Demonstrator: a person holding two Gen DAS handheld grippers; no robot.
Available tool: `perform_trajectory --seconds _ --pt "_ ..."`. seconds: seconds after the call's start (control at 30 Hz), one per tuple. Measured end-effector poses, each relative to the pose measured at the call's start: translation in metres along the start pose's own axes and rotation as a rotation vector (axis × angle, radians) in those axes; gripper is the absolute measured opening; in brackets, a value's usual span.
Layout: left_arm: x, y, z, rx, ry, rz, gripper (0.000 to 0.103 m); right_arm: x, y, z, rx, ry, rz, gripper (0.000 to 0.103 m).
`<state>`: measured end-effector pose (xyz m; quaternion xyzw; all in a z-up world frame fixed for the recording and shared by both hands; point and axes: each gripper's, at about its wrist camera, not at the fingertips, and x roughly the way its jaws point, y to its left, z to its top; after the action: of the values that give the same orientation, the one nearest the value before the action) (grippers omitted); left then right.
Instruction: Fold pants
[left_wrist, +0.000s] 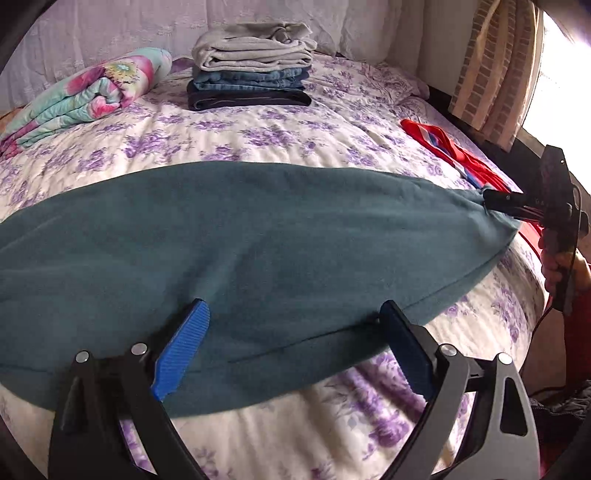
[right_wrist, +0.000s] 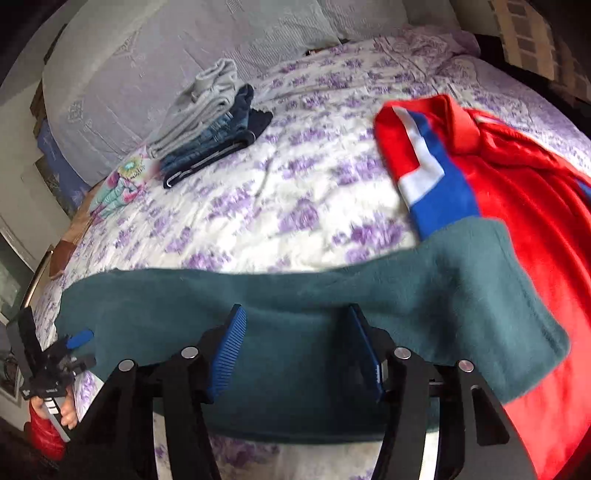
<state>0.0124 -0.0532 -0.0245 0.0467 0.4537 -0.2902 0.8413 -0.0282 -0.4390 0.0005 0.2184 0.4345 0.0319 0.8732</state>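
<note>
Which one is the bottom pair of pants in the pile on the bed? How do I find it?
Look to the far end of the flowery bedspread, beside the rolled floral blanket. A folded stack sits there: grey on top, blue jeans in the middle. The bottom pair is the darkest, almost black navy.

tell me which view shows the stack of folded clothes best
The left wrist view: the stack of folded clothes faces the camera, sharp, with grey, denim and dark layers clearly separate. In the right wrist view the same stack is seen from an angle, tilted and slightly blurred, its layers harder to separate.
</note>
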Motion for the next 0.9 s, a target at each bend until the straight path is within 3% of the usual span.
perform_trajectory --seconds 0.1,0.17,0.23,0.3,0.43,0.63,0.77,0.9 --pt "-0.019 0.014 0.004 -0.059 -0.086 -0.066 0.09 0.02 0.055 0.025 -0.125 0.038 0.215 0.06" --pt "-0.026 0.023 0.01 -0.091 -0.153 -0.063 0.091 0.046 0.09 0.044 -0.176 0.071 0.287 0.06" --pt "-0.019 0.035 0.013 -0.132 -0.146 -0.042 0.094 0.074 0.13 0.058 -0.315 0.063 0.188 0.06" --pt "-0.001 0.049 0.01 -0.201 -0.076 -0.041 0.093 0.104 0.166 0.06 -0.5 0.077 0.112 0.068" --pt "-0.004 0.051 0.01 -0.213 -0.089 -0.074 0.094 0.162 0.193 0.047 -0.607 0.25 0.148 0.072" --pt "-0.001 0.051 0.012 -0.214 -0.09 -0.091 0.097 0.14 0.219 0.003 -0.809 0.222 0.152 0.072" --pt "0.0 0.052 0.015 -0.22 -0.089 -0.101 0.097 0.129 0.224 -0.004 -0.846 0.194 0.156 0.073" --pt "0.0 0.053 0.015 -0.22 -0.091 -0.102 0.097 0.132 0.219 0.02 -0.661 0.285 0.387 0.073"
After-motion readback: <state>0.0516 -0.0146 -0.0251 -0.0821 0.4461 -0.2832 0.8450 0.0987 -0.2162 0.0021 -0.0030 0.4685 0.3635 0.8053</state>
